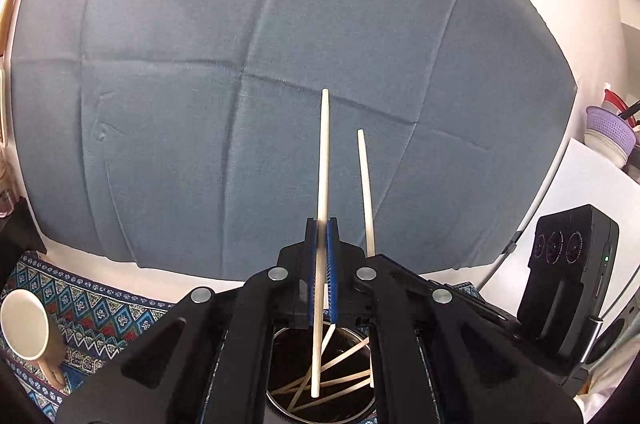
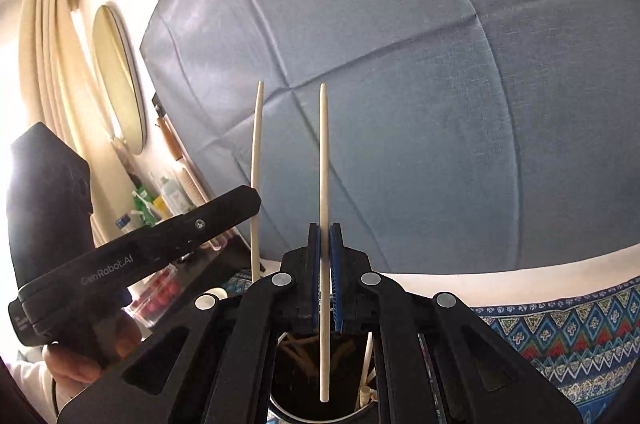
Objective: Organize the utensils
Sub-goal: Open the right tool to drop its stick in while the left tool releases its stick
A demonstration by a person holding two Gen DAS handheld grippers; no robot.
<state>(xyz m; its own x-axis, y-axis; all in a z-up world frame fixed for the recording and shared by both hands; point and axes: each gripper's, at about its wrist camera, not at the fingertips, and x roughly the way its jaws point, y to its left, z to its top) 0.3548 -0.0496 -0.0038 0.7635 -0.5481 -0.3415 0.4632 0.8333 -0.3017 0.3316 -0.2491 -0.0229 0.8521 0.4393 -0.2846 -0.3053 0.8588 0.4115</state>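
Late stage, likely: left gripper [image 1: 322, 256] and right gripper [image 2: 325, 256] each pinch one chopstick [image 1: 323, 160] upright over the dark holder [image 1: 320, 384], several sticks already inside.

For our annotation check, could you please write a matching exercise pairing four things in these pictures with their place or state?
Things:
1. left gripper
2. pale wooden chopstick in the right gripper
3. white-lined tan mug
4. dark round metal-rimmed holder

Places or states:
A. lying on its side on the patterned blue cloth
B. shut on a chopstick
C. directly below the grippers, with loose sticks inside
D. upright, lower tip over the holder's opening

Pairs: 1-B, 2-D, 3-A, 4-C
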